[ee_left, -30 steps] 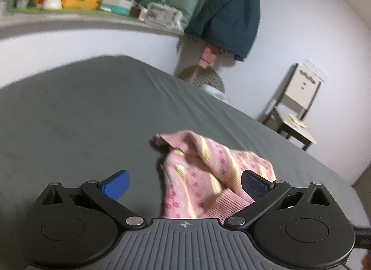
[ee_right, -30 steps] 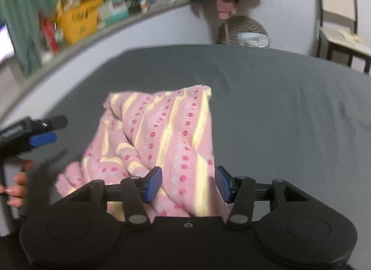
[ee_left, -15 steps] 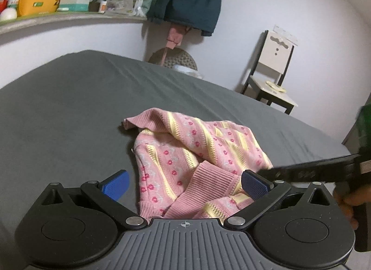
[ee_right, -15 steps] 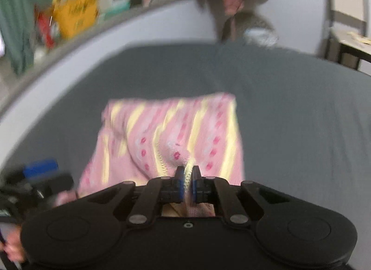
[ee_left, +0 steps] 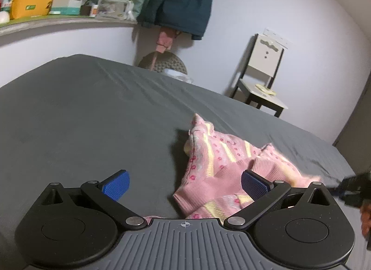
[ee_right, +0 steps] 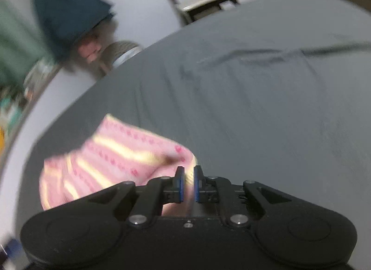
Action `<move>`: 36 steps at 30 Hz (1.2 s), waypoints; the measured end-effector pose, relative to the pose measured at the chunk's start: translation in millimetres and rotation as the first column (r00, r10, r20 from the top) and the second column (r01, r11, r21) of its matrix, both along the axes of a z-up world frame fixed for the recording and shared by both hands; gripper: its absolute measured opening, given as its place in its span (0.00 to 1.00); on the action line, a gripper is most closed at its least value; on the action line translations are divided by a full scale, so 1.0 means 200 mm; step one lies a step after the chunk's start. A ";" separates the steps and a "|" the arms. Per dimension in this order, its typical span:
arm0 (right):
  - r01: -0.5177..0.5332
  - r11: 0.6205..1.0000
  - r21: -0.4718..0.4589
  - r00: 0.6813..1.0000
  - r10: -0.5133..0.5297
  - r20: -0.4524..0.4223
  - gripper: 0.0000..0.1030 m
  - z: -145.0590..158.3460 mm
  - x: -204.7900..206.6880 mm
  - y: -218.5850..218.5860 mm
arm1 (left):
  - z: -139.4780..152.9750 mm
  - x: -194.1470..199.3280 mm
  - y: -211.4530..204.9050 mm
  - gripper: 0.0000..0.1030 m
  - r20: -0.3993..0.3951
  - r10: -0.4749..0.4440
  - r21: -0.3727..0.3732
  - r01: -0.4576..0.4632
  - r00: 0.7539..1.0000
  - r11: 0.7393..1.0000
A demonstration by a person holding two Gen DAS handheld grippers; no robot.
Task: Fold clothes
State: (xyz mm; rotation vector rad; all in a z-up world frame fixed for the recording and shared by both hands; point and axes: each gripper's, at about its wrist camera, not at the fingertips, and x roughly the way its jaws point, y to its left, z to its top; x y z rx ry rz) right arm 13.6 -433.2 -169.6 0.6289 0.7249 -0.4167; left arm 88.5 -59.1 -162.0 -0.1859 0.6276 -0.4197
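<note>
Now sweater point(ee_right: 120, 154) pinched, right claw point(ee_right: 188, 183) (blurred)

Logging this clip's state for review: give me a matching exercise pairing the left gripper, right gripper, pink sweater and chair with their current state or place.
Things:
1. left gripper
2. right gripper
3. pink sweater
4. chair

States or places:
A. crumpled on the grey bed sheet
B. beside the wall, past the bed
C. jaws wide apart, empty
D. clamped on pink knit fabric

Pairs: 1-C, 2-D, 3-A, 4-B
</note>
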 end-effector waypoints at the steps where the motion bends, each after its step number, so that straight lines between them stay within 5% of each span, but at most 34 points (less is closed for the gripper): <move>1: -0.029 0.998 -0.047 1.000 0.029 0.009 0.32 0.02 0.00 0.04 | 0.00 0.00 -0.01 1.00 0.004 -0.004 0.008 0.004 1.000 1.000; 3: -0.080 0.989 -0.126 0.996 0.085 0.037 0.45 0.08 0.01 0.11 | 0.01 0.00 -0.02 1.00 0.010 0.007 0.035 -0.007 1.000 0.999; 7: -0.319 0.928 -0.192 0.940 0.336 0.062 0.50 0.16 0.14 0.25 | 0.02 0.00 -0.01 1.00 -0.003 0.050 0.060 -0.050 0.999 0.997; 12: -0.577 0.735 -0.356 0.799 0.598 -0.061 0.66 0.20 0.37 0.52 | 0.01 -0.01 -0.03 1.00 0.007 0.011 0.070 -0.011 1.000 0.997; 14: -0.636 0.666 -0.390 0.755 0.641 -0.138 0.63 0.15 0.47 0.63 | 0.01 -0.01 -0.05 1.00 0.015 -0.012 0.076 0.011 1.000 0.997; 15: -0.655 0.650 -0.386 0.744 0.645 -0.175 0.48 0.11 0.51 0.67 | 0.00 -0.01 -0.06 1.00 0.018 -0.023 0.079 0.022 1.000 0.997; 16: -0.675 0.642 -0.364 0.731 0.649 -0.212 0.17 0.07 0.56 0.68 | 0.00 -0.02 -0.06 1.00 0.022 -0.035 0.083 0.033 0.999 0.996; 17: -0.679 0.644 -0.353 0.730 0.643 -0.230 0.11 0.05 0.60 0.68 | 0.00 -0.02 -0.07 1.00 0.030 -0.050 0.094 0.047 0.998 0.994; 19: -0.595 0.706 -0.385 0.796 0.583 -0.161 0.11 0.09 0.60 0.63 | 0.01 -0.02 -0.09 1.00 0.043 -0.071 0.107 0.066 0.997 0.992; 22: -0.274 0.897 -0.346 0.935 0.332 0.122 0.11 0.27 0.48 0.34 | 0.01 -0.02 -0.09 1.00 0.046 -0.070 0.120 0.064 0.996 0.991; 24: -0.044 0.960 -0.278 0.962 0.116 0.248 0.11 0.35 0.35 0.12 | 0.02 -0.02 -0.08 1.00 0.041 -0.060 0.110 0.056 0.997 0.992; 27: 0.195 0.932 -0.307 0.959 -0.116 0.258 0.02 0.42 0.17 -0.18 | 0.02 -0.01 -0.05 1.00 0.033 -0.054 0.081 0.051 0.998 0.995; 31: 0.320 0.877 -0.358 0.947 -0.283 0.151 0.02 0.41 -0.03 -0.48 | 0.03 -0.02 -0.05 1.00 0.029 -0.072 0.064 0.070 0.997 0.995; 33: 0.272 0.921 -0.280 0.962 -0.271 0.044 0.05 0.35 -0.07 -0.57 | 0.04 -0.03 -0.06 1.00 0.024 -0.088 0.058 0.087 0.996 0.995; 36: 0.094 0.988 -0.124 0.996 -0.094 0.002 0.32 0.28 -0.07 -0.50 | 0.04 -0.04 -0.07 1.00 0.023 -0.110 0.067 0.108 0.994 0.992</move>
